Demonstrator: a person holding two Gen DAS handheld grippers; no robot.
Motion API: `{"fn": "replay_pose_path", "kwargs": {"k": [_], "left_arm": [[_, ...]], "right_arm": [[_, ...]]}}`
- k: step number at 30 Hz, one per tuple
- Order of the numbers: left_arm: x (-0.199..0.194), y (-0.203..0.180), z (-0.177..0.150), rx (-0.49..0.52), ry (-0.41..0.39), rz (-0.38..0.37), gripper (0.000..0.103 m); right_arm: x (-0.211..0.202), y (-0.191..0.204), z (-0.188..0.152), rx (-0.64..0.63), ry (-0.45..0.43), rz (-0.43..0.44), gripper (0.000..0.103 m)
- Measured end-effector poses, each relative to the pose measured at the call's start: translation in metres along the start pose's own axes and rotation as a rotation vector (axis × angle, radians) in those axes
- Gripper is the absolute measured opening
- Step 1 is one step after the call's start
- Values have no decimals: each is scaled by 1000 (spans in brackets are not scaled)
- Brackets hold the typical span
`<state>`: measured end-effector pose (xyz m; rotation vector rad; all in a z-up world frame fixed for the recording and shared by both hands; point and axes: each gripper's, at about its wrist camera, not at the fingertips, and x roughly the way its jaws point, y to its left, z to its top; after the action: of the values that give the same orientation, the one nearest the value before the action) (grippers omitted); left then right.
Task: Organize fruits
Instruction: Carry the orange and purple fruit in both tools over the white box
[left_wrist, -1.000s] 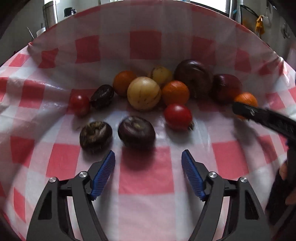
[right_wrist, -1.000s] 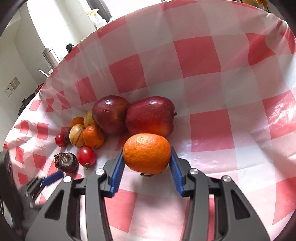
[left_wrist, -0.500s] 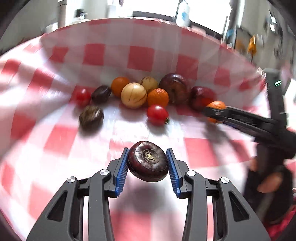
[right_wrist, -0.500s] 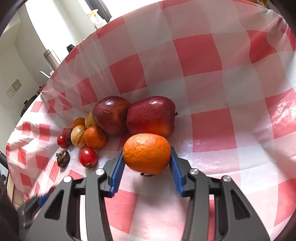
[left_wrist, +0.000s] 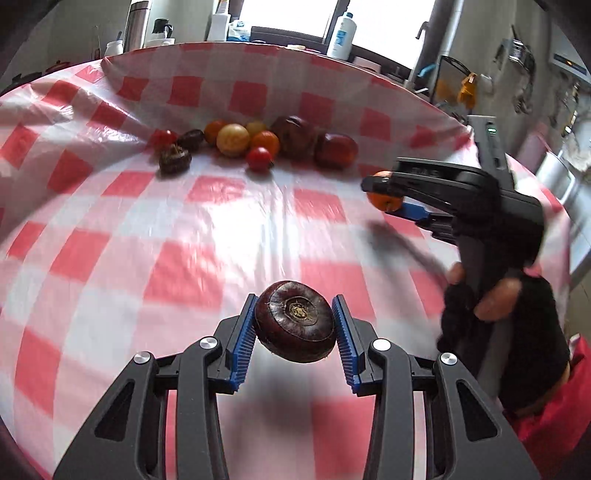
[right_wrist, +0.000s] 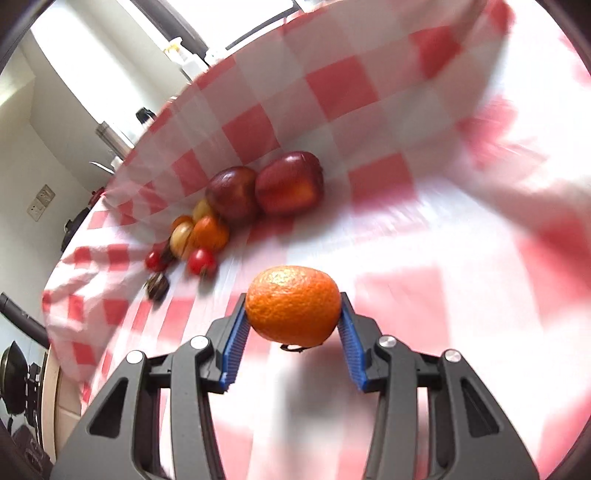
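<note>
Left wrist view: the left gripper (left_wrist: 295, 323) pinches a dark purple fruit (left_wrist: 295, 321) between its blue pads, lifted clear of the checked cloth (left_wrist: 229, 221), apparently for sorting. At two o'clock, the right gripper (right_wrist: 293, 321) clamps an orange (right_wrist: 293, 305). The remaining fruit cluster (left_wrist: 255, 142) lies at twelve o'clock.

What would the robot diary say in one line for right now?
left gripper: shut on dark purple fruit | right gripper: shut on orange | both lifted | fruit pile: on checked cloth
</note>
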<state>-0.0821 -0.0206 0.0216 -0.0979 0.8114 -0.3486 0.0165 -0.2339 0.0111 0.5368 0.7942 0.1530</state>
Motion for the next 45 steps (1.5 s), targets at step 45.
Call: {"fn": "replay_pose_path", "kwargs": {"k": [45], "left_arm": [[-198,150,-180,-221,-223,90,39]], "right_arm": [[-146,190,-230,-683,25,50,47]]}}
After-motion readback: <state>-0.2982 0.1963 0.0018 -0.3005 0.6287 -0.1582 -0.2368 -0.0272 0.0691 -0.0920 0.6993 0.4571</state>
